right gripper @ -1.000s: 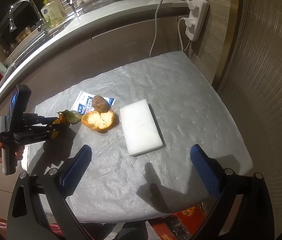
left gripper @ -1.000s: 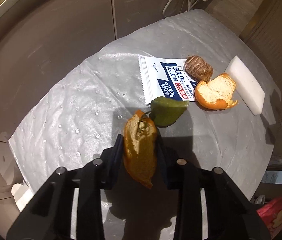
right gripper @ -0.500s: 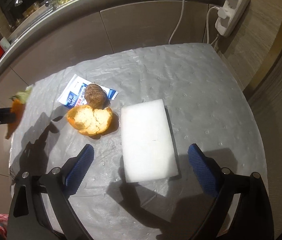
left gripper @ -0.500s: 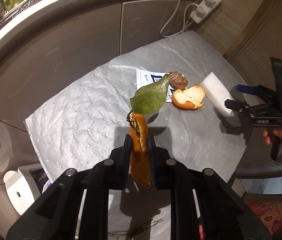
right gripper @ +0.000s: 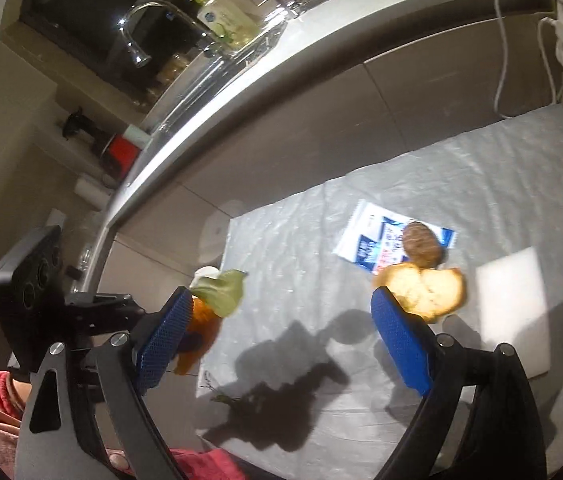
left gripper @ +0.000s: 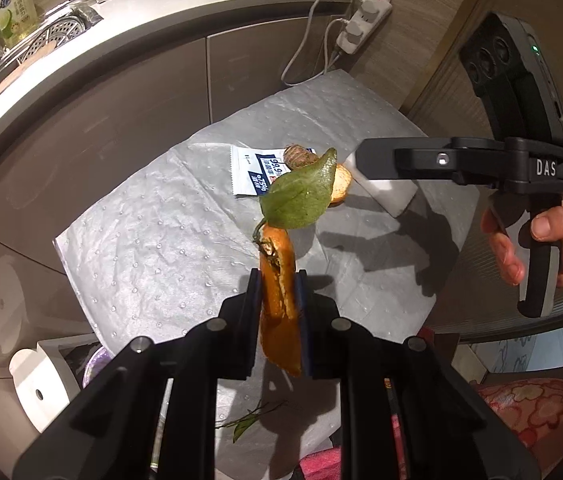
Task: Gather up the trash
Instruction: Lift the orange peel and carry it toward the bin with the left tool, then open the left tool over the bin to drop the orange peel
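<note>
Lifted clear of the mat (left gripper: 153, 232), the left gripper (left gripper: 279, 300) pinches the leafy orange peel (left gripper: 279, 280) for binning, while the right gripper (right gripper: 277, 344) gapes empty.

"DAS" on right tool (left gripper: 377, 160); "99.9%" on packet (left gripper: 253, 174)

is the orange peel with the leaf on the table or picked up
Picked up. The left gripper is shut on the orange peel, which hangs above the grey mat, its leaf sticking up.

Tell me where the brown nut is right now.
The brown nut lies on the blue-and-white packet on the grey mat, just behind the orange peel cup, left of the white sponge.
</note>
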A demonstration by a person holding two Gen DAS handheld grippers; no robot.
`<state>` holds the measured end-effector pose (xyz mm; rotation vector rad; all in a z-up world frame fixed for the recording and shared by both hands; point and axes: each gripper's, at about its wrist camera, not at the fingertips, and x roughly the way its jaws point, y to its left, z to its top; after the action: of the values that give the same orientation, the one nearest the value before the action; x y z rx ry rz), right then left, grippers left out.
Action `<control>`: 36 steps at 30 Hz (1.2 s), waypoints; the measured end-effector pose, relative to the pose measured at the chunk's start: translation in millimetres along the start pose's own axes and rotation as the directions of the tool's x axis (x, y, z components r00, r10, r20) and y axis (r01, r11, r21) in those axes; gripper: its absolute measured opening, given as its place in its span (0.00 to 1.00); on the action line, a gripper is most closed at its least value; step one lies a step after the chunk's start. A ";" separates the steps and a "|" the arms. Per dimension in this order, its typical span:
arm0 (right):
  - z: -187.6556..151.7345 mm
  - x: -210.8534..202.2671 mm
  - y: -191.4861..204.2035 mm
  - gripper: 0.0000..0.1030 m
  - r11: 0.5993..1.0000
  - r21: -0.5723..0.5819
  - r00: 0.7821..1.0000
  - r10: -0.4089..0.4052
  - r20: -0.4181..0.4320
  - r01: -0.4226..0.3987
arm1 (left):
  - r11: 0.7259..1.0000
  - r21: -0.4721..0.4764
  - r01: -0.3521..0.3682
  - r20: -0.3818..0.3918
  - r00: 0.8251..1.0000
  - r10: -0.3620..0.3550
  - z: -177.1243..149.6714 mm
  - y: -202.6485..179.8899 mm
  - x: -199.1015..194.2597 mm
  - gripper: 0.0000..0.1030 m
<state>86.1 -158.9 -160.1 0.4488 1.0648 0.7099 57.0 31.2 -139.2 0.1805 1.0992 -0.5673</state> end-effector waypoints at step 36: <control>-7.7 -2.2 163.7 0.02 0.988 -0.126 0.995 0.094 0.031 -0.089 | 0.981 -0.161 -0.109 0.033 0.993 0.116 -137.8 105.2 -57.2 0.18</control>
<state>28.2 -46.2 -56.1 0.4037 0.9644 0.8419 -16.3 196.2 -166.0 0.0906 1.0804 -0.3786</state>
